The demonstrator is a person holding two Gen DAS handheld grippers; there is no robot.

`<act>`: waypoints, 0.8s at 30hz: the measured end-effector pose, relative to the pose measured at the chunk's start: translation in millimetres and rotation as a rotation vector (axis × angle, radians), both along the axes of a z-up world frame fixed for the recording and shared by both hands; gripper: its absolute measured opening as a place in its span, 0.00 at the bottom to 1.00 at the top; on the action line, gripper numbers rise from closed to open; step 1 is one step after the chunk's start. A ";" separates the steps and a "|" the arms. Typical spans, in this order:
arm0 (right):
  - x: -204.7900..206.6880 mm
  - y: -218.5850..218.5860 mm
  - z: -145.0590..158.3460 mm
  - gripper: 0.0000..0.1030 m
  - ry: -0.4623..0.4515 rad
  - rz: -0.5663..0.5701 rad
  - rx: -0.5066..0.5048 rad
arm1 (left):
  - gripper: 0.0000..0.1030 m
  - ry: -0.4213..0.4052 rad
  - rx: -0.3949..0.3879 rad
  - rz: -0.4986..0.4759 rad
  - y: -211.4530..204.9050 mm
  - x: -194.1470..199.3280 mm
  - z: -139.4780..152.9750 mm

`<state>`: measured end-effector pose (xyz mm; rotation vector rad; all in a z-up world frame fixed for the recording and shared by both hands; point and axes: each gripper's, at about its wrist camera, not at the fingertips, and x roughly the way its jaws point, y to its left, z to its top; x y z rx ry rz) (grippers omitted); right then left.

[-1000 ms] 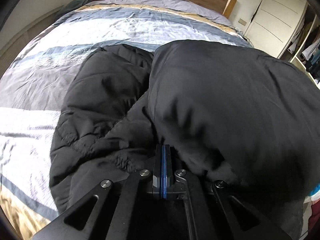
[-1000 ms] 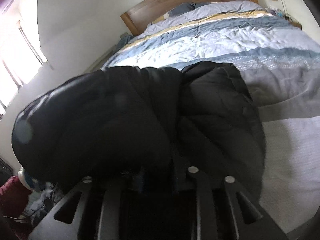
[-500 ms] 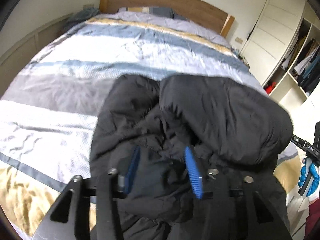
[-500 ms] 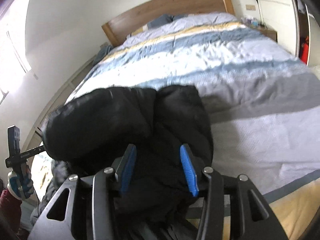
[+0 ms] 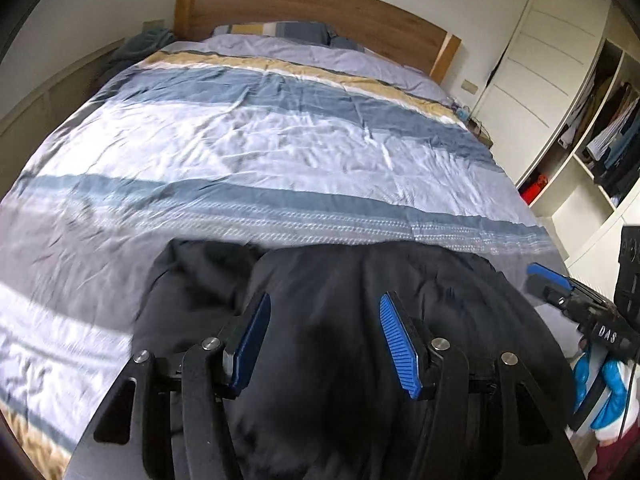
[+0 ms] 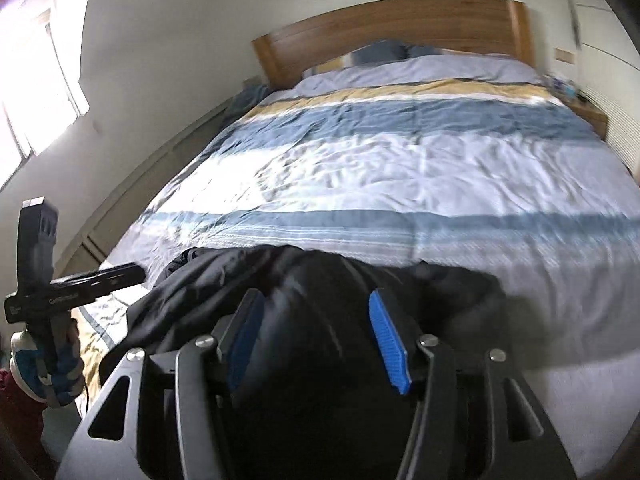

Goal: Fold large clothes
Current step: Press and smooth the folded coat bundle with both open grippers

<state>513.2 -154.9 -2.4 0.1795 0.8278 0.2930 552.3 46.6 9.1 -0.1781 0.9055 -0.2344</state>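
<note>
A black puffy jacket (image 5: 320, 280) lies bunched on the near end of the striped bed (image 5: 260, 152); it also shows in the right wrist view (image 6: 320, 280). My left gripper (image 5: 324, 336) is open, empty, and raised above the jacket. My right gripper (image 6: 316, 336) is open, empty, and raised above the jacket too. The right gripper shows at the right edge of the left wrist view (image 5: 560, 292). The left gripper's body (image 6: 76, 284) shows at the left of the right wrist view, held in a blue-gloved hand.
A wooden headboard (image 5: 320, 4) and pillows (image 5: 280, 30) stand at the far end. A white wardrobe with open shelves of clothes (image 5: 600, 128) is right of the bed. A bright window (image 6: 36, 92) and a wall are to the left.
Both grippers opened and let go of the jacket, then pulled back and up. The jacket's folded-over part dropped onto the bed and now lies lower and flatter.
</note>
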 end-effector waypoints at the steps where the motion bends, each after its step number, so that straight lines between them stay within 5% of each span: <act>1: 7.9 5.7 -3.8 0.52 0.002 0.018 -0.008 | 0.55 0.007 0.000 -0.011 -7.6 8.3 -3.2; 17: 9.0 29.7 -112.9 0.53 0.085 0.070 -0.091 | 0.57 0.084 0.090 -0.061 -55.5 13.2 -114.4; 24: -14.8 42.8 -95.1 0.53 0.146 0.084 -0.190 | 0.57 0.085 0.184 -0.068 -58.1 -12.3 -90.3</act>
